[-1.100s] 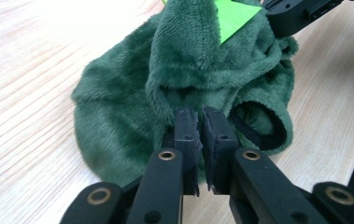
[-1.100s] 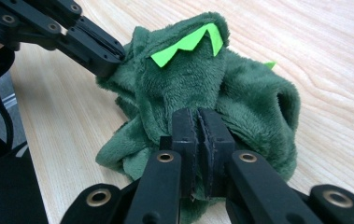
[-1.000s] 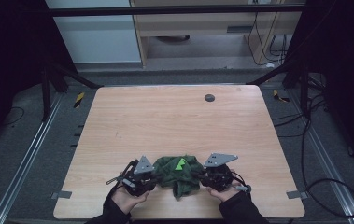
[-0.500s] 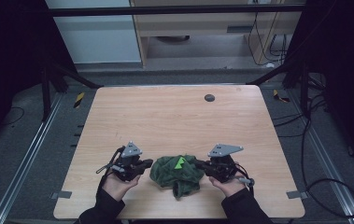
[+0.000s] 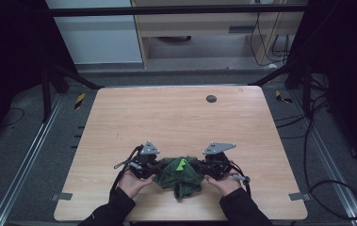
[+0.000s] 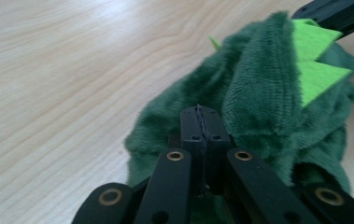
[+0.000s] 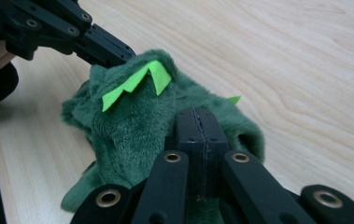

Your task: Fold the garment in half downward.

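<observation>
A dark green plush cloth (image 5: 178,175) with bright green felt spikes (image 5: 182,164) lies bunched near the table's front edge, between my two grippers. My left gripper (image 5: 159,165) meets its left side and my right gripper (image 5: 200,167) its right side. In the left gripper view the jaws (image 6: 198,116) are pressed together with the plush (image 6: 258,93) gathered at their tip. The right gripper's jaws (image 7: 197,119) are likewise shut against the plush (image 7: 128,126). The left gripper's tip (image 7: 118,51) pinches the far fold there.
The wooden table (image 5: 166,117) carries a small dark round disc (image 5: 211,98) at the back middle. A person's hands and dark sleeves come in at the bottom edge. Metal frame rails and cables run along both sides on the floor.
Half a second ago the grippers stood wider apart with the cloth stretched between them. They have since come closer together, mostly the left one, and the cloth has bunched up.
</observation>
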`<state>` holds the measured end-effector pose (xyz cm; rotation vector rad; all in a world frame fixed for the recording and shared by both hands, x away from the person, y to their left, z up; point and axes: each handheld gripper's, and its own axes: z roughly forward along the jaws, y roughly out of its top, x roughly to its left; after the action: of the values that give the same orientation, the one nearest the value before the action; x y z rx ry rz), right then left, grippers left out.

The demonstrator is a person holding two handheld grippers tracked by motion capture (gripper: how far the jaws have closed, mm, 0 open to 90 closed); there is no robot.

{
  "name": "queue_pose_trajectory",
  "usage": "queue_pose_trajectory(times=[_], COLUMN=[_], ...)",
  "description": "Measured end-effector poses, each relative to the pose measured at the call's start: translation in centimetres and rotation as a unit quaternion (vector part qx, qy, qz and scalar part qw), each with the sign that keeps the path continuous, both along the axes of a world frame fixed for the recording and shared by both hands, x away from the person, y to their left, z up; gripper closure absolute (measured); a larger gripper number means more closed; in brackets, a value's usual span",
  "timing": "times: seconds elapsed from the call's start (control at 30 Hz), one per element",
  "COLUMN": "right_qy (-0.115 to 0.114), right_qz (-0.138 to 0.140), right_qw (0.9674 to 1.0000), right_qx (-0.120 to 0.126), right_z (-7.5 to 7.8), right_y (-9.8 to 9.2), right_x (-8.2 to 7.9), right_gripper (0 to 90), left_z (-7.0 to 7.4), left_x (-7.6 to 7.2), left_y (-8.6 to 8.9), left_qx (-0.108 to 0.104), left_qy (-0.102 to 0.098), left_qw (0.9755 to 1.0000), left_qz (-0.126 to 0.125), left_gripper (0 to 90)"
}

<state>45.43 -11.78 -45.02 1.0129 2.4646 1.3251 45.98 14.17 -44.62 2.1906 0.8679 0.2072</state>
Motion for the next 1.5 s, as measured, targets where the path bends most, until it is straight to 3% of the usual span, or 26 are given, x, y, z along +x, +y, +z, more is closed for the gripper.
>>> queue_pose_trajectory(times=[0.23, 0.43, 0.67, 0.8, 1.13, 1.4, 1.5], right_qy=[-0.004, -0.002, 0.009, 0.019, 0.035, 0.030, 0.020], right_qz=[0.023, 0.035, 0.031, 0.030, 0.028, 0.026, 0.014], right_qw=[0.9997, 0.9993, 0.9994, 0.9992, 0.9986, 0.9990, 0.9997], right_qx=[-0.005, -0.011, -0.014, -0.017, -0.027, -0.022, -0.005], right_z=[-0.1, -0.3, -0.9, -1.4, -2.8, -2.7, -1.9], right_y=[0.4, 0.4, 0.1, -0.2, -0.6, -0.8, -1.4], right_x=[-1.5, -3.0, -3.6, -3.9, -4.1, -4.0, -4.0], right_gripper=[90.0, 89.8, 89.7, 89.5, 89.5, 88.3, 87.6], left_z=[0.3, 0.2, -1.0, -1.5, -2.5, -1.6, -0.9], left_x=[-2.6, -3.8, -4.4, -4.7, -4.4, -4.5, -4.7], left_y=[0.4, 0.2, 0.5, 0.4, 0.2, 0.8, 1.5], left_qx=[-0.004, -0.004, 0.014, 0.028, 0.037, 0.025, 0.022], left_qy=[0.002, 0.008, 0.025, 0.023, 0.031, 0.020, 0.008], left_qw=[0.9995, 0.9989, 0.9985, 0.9980, 0.9975, 0.9987, 0.9994], left_qz=[-0.032, -0.045, -0.048, -0.051, -0.051, -0.040, -0.027], left_gripper=[89.7, 89.7, 89.6, 89.6, 89.6, 88.1, 86.4])
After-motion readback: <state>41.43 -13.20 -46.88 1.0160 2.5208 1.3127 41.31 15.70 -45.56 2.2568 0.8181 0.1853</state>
